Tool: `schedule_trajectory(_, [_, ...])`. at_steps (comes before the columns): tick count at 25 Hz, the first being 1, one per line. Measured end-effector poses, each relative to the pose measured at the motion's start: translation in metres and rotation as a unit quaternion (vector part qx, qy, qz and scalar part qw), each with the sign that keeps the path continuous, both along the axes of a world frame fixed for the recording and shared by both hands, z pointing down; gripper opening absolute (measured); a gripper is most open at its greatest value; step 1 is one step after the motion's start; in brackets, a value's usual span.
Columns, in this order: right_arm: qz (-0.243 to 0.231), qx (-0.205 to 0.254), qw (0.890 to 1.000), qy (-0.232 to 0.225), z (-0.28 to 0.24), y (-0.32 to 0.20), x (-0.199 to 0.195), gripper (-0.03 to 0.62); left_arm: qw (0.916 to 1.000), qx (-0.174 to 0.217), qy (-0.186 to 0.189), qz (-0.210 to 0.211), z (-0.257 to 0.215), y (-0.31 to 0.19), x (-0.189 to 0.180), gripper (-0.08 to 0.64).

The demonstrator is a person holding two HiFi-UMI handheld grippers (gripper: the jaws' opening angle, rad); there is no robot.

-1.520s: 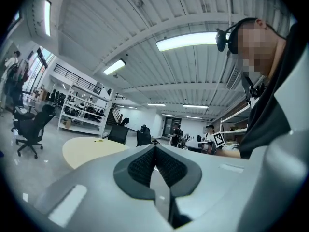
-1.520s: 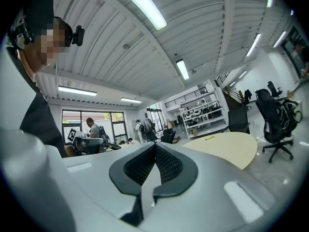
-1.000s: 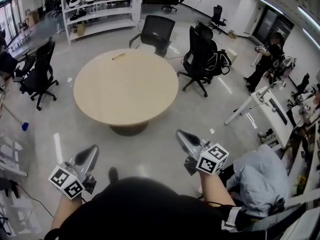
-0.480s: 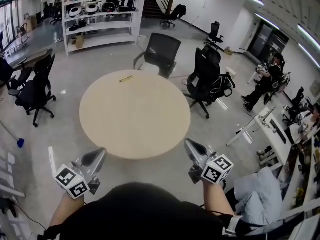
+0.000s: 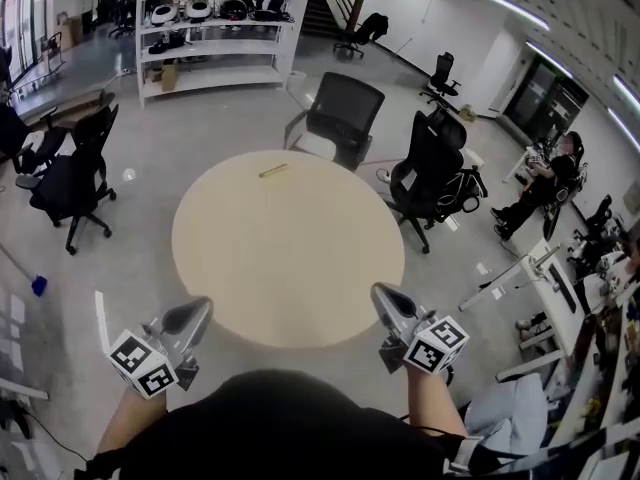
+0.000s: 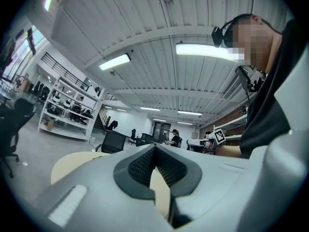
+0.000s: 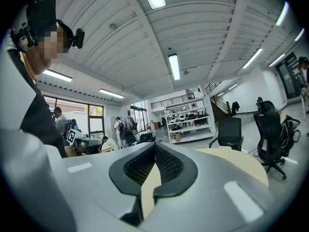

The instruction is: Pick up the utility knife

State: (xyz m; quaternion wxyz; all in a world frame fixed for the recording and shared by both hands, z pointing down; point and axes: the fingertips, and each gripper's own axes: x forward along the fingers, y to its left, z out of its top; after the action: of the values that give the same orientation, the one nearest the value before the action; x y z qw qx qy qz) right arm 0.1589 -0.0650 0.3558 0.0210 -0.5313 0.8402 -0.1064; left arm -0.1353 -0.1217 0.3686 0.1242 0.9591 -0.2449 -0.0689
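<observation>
Both tongs have come forward across the floor since a second ago, and the round worktop point(image 5: 290, 268), which then lay well ahead of them, now has its near edge between their two tips. The left tongs point(image 5: 198, 308) and the right tongs point(image 5: 381, 293) point forward toward the worktop, one on each side of the person's dark-clad body. In the left gripper view the left tongs point(image 6: 154, 147) are clenched. Their ribbed dark pads meet at the tip with nothing caught between them, and the pale worktop shows through the slot behind the tip. The right gripper view shows the right tongs point(image 7: 155, 145) clenched and empty in the same way. The utility knife point(image 5: 273, 170), a small yellow sliver, lies flat on the far part of the worktop near its rim, well apart from both tongs. Just beyond that rim stands a black office chair point(image 5: 345, 118). A second black chair point(image 5: 432, 168) stands at the worktop's right, and a third point(image 5: 75, 173) stands off to the left on the grey floor point(image 5: 140, 238). A white shelf unit point(image 5: 215, 23) lines the back of the room, and a person in dark clothes point(image 5: 545, 183) sits at the far right.
</observation>
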Motion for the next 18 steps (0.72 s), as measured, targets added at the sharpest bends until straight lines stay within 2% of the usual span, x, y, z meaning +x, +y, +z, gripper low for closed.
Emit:
schedule_trajectory(10, [-0.033, -0.016, 0.999, -0.015, 0.022, -0.077, 0.034, 0.015, 0.9992, -0.018, -0.014, -0.034, 0.015, -0.054, 0.027, 0.0])
schedule_trajectory(14, [-0.061, -0.017, 0.998, -0.024, 0.032, -0.121, 0.072, 0.015, 0.9975, -0.018, -0.021, -0.066, 0.018, -0.081, 0.059, 0.0])
schedule_trajectory(18, [-0.099, -0.025, 0.995, -0.019, 0.033, -0.171, 0.115, 0.015, 0.9948, -0.035, -0.017, -0.094, 0.02, -0.105, 0.108, 0.0])
